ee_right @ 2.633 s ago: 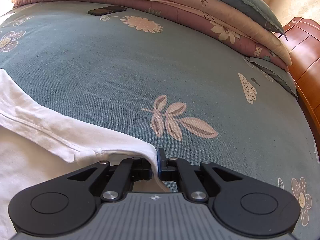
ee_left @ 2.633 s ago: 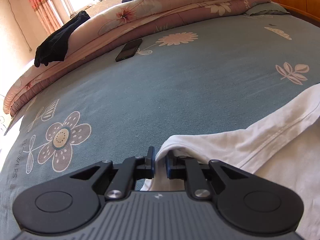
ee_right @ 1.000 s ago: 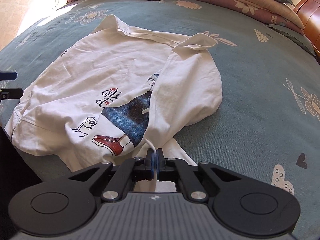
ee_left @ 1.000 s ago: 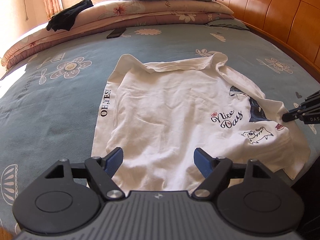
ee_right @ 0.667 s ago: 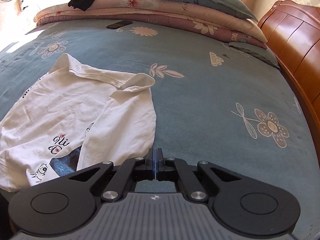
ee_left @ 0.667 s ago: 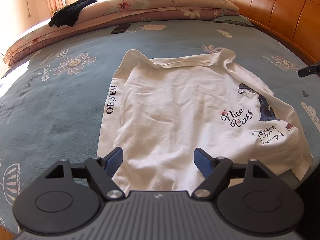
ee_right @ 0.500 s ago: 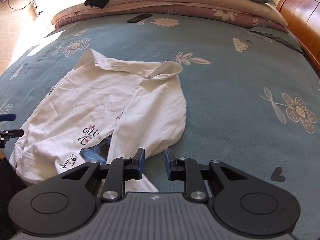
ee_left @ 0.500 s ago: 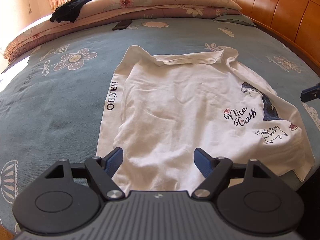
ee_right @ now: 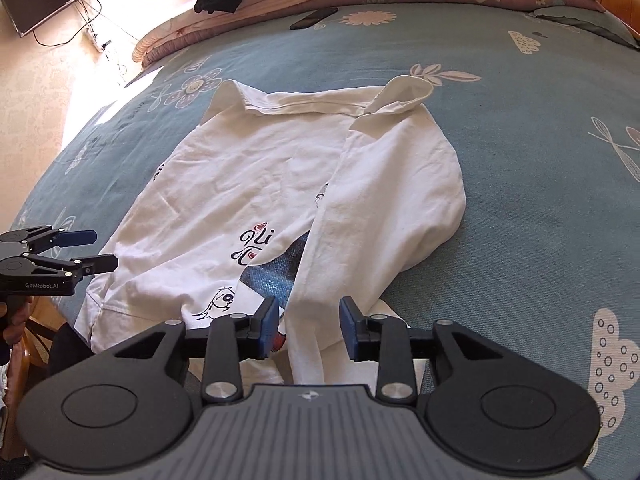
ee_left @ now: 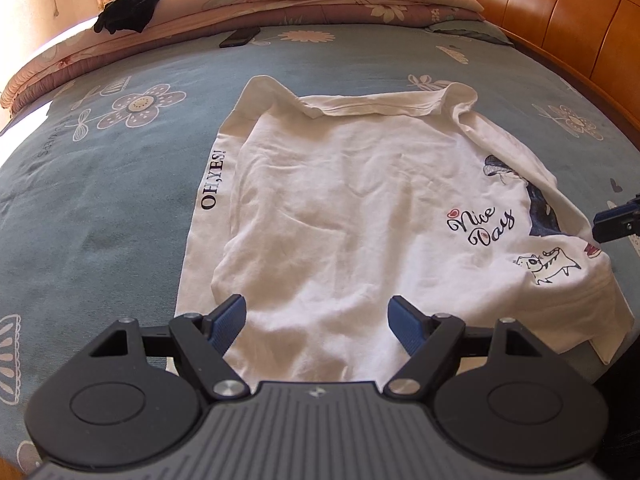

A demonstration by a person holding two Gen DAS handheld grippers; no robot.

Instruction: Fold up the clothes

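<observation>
While both tools hang wide apart with nothing between their pads, the white T-shirt (ee_left: 360,208) lies spread on the blue flowered bed (ee_left: 120,184), part-way folded by the look of it: its right side is doubled inward over the printed front, and the left edge, lettered "OH,YES!", is turned in as a narrow strip. I judge the step in hand to be the sides, with the lengthwise fold from near hem to far collar left to make.

Nearest, the right tool (ee_right: 308,326) sits low over the near hem, its jaws straddling the edge of the doubled flap (ee_right: 392,208) without pinching it. The left tool (ee_left: 318,322) hovers just short of the hem on its own side, fully spread and level, pointing up the shirt.

The next grip calls for each tool to close on a hem corner through all layers, since the loose flap could slip.

Farther off lie a phone (ee_left: 239,37), stacked quilts (ee_left: 320,0) and a dark garment (ee_left: 136,12).
</observation>
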